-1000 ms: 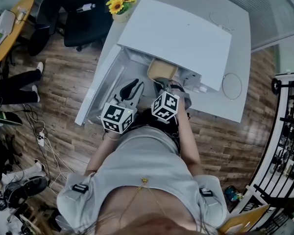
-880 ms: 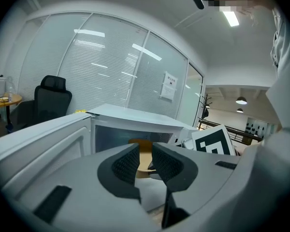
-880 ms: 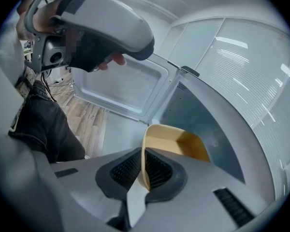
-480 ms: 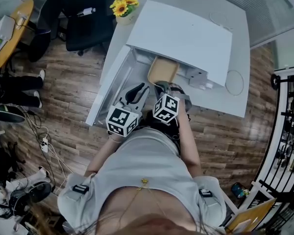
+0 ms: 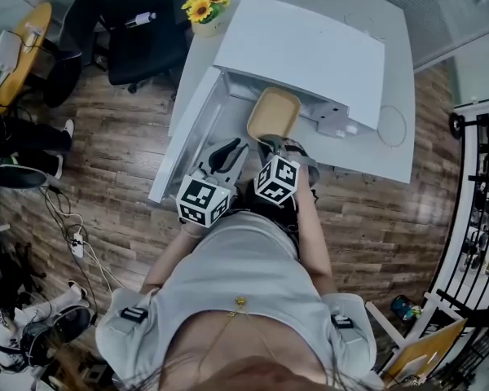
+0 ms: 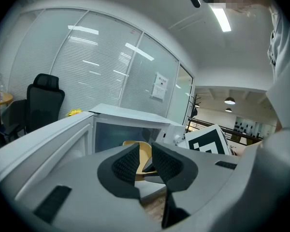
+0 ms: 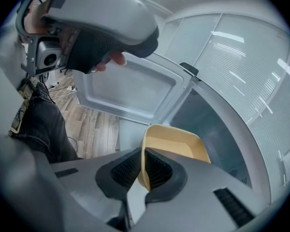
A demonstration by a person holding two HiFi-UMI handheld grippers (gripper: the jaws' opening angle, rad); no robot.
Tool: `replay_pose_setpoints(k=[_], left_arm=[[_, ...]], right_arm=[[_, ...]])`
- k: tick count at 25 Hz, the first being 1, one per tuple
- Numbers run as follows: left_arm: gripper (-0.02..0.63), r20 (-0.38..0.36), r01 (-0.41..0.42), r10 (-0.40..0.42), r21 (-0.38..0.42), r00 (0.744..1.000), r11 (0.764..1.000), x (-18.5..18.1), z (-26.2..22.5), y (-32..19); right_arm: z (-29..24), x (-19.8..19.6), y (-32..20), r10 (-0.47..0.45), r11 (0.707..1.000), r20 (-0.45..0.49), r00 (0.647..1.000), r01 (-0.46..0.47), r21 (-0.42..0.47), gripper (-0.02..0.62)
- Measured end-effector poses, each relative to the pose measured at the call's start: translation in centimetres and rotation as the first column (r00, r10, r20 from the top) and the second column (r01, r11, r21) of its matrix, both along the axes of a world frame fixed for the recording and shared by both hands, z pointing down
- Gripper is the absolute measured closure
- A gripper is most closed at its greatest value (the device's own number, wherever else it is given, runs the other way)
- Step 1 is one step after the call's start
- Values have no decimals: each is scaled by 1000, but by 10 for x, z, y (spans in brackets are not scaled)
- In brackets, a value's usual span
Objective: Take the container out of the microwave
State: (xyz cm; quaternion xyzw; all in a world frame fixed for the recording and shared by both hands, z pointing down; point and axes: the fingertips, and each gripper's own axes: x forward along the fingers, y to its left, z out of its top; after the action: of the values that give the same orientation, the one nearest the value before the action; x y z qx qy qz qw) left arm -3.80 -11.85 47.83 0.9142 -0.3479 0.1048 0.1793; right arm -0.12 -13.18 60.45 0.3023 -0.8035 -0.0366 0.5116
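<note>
R gripper (image 7: 142, 170) is clamped on the near rim of the shallow pale-yellow plastic container (image 7: 176, 146): one jaw inside the wall, one outside, rim pinched between. The tray runs straight ahead of the gripper, away from the person. Its long axis looks to run near–far, in line w/ the jaws, so the pull is straight back toward the person w/ no twist needed.

Head view: the container (image 5: 273, 112) sits at the mouth of the white box-shaped microwave (image 5: 301, 51) on the white counter (image 5: 395, 149). Its far end is tucked under the front edge of the top and most of it shows in front. Looks partly out, not yet clear of the cavity. The white microwave door (image 5: 187, 137) hangs open on the left.

L gripper (image 6: 145, 163) has its jaws slightly apart w/ nothing between. The container (image 6: 146, 151) only shows through the gap, farther off. In the head view it sits just left of the R gripper (image 5: 269, 147), btwn door and tray, near but not touching the tray.

R gripper is the one on the tray. L gripper (image 5: 224, 151) is close enough to go to the left rim or underside if the far end dips, which is the likely risk w/ a one-edge hold.
</note>
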Motion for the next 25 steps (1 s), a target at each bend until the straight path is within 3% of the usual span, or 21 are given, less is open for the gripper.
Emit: replay_pose_setpoints(k=[25], left_arm=[[526,5,-46,46,8,999,999,-44,10,70]], right_arm=[[-9,-39,81,29,999,16,999,-29,16,564]])
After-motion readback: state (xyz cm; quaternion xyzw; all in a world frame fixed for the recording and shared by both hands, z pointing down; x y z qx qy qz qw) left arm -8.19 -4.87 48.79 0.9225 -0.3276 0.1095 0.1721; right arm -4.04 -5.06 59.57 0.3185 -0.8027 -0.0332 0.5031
